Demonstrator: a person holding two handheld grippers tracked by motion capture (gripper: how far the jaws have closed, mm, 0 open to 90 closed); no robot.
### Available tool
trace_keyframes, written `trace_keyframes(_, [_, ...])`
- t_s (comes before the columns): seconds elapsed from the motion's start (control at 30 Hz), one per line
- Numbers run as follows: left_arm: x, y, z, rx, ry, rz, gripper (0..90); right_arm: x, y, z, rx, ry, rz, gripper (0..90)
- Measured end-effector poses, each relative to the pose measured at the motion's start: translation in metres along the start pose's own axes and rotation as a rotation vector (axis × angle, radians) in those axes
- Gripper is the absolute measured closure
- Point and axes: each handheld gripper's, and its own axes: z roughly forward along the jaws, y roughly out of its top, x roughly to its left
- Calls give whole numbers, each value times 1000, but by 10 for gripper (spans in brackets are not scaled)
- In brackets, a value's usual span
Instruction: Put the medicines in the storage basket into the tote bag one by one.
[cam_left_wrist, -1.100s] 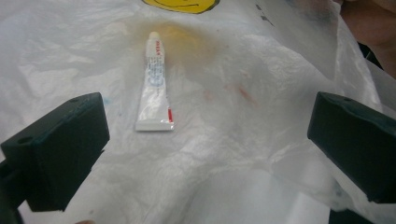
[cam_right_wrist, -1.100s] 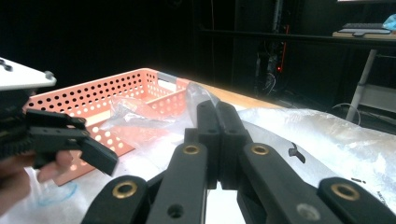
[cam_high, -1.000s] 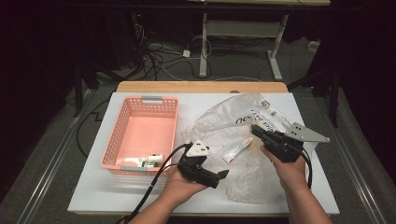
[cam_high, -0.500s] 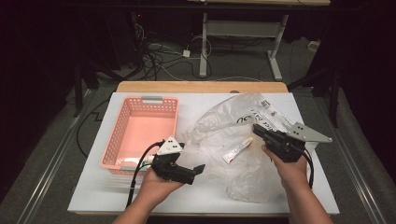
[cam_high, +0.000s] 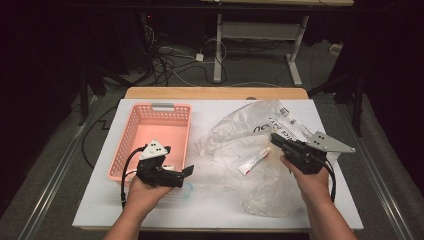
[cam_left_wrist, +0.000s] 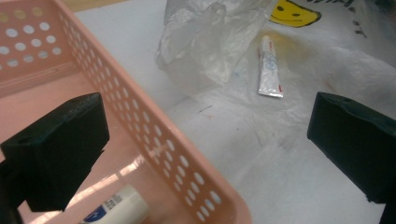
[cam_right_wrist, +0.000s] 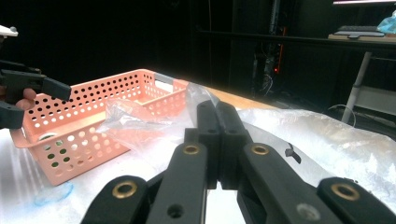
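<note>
High view: toothpaste tube (cam_high: 254, 161) beside right hand-held gripper (cam_high: 278, 140)

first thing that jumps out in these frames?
The pink perforated basket at the table's left, with the open left gripper over its near right corner and a white tube lying inside. Right of it sprawls a crumpled clear plastic bag with a small toothpaste tube on it. The right gripper, jaws shut, sits at the bag.

The plastic bag (cam_left_wrist: 336, 42) bears a yellow smiley sign.
</note>
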Motion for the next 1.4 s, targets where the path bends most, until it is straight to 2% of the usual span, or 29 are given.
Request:
trace_keyframes(0.17, [10, -2, -5, 3, 34, -8, 0, 0, 0, -1, -2, 0, -3, 900])
trace_keyframes(0.27, [16, -3, -11, -15, 44, -31, 0, -1, 1, -1, -5, -3, -4, 900])
trace_keyframes(0.57, [36, -8, -28, -33, 96, -65, 0, -1, 1, -2, -6, -4, -2, 900])
trace_keyframes(0.83, [56, -15, -39, -28, 135, -108, 0, -1, 0, -1, -3, 0, -5, 900])
trace_keyframes(0.97, [64, -19, -42, -7, 149, -113, 0, -1, 0, -1, -6, -2, 1, 900])
trace_keyframes(1.1, [69, -21, -42, 1, 147, -135, 0, -1, -1, -1, -1, 2, 2, 900])
trace_keyframes(1.3, [69, -21, -40, 9, 135, -134, 24, -1, -1, 0, 1, 4, -3, 900])
trace_keyframes(1.4, [69, -22, -42, -1, 114, -127, 129, 0, -1, 0, 3, 3, 1, 900])
